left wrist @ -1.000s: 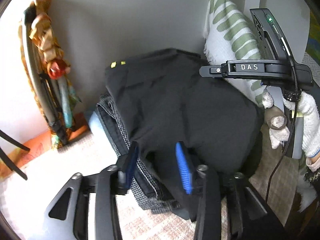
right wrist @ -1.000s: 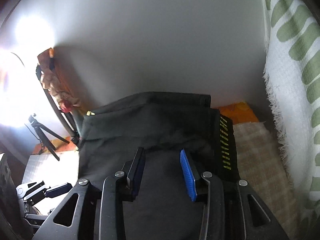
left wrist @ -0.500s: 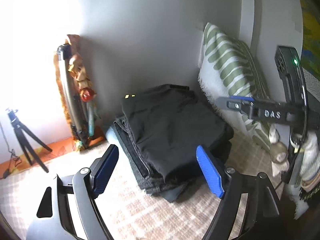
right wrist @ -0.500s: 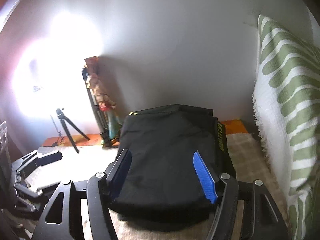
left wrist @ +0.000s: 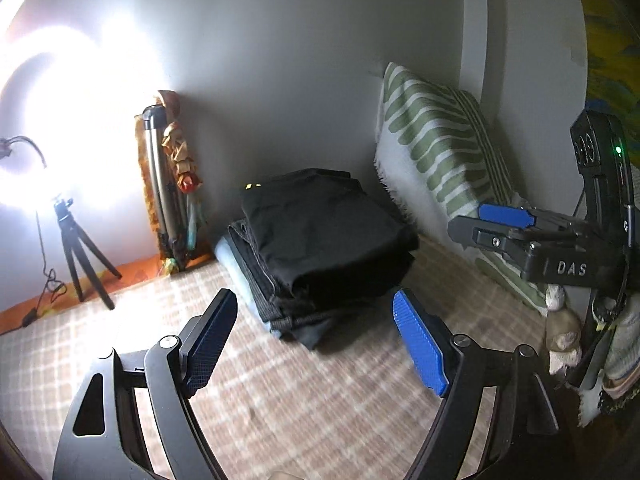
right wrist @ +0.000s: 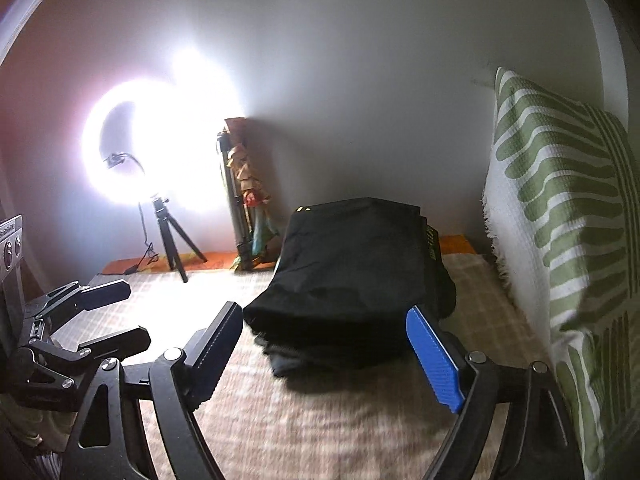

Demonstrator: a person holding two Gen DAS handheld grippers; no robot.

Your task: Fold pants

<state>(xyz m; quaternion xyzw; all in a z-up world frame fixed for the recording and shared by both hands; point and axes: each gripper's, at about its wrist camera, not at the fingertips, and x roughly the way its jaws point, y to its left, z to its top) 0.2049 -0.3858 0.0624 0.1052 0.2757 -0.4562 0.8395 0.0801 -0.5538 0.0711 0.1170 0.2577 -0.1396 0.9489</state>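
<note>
Now the folded black pants (left wrist: pixel 320 236) lie as a soft, matte, roughly rectangular bundle on top of a small stack of folded clothes (left wrist: pixel 264 284), whose lower layers show a grey woven edge and a pale blue strip. From the right wrist view the pants (right wrist: pixel 352 264) have a smooth upper face, rounded fold edges, and a strip of yellow print along the side toward the pillow. The stack rests on a checked beige woven cover (left wrist: pixel 304 408), close to the plain white wall (left wrist: pixel 280 60).

Just beside the stack on one side, a ribbed white pillow with green wavy stripes and a fringed edge (left wrist: pixel 436 148) leans upright. On the stack's other side, a slim metal pole wrapped in patterned cloth (left wrist: pixel 172 184) stands against the wall, and farther from the stack a glaring ring light on a small black tripod (right wrist: pixel 168 236) washes out that part of the wall.

The left gripper (left wrist: pixel 316 344) has just been opening; its flat, ribbed blue pads are spread wide in front of the stack, with nothing between them and no contact with the cloth. The right gripper (right wrist: pixel 344 344) has likewise just been opening, its jaws wide apart in front of the stack's near edge, holding nothing. In the left wrist view the right gripper (left wrist: pixel 504 224) appears from the side, in front of the pillow.
</note>
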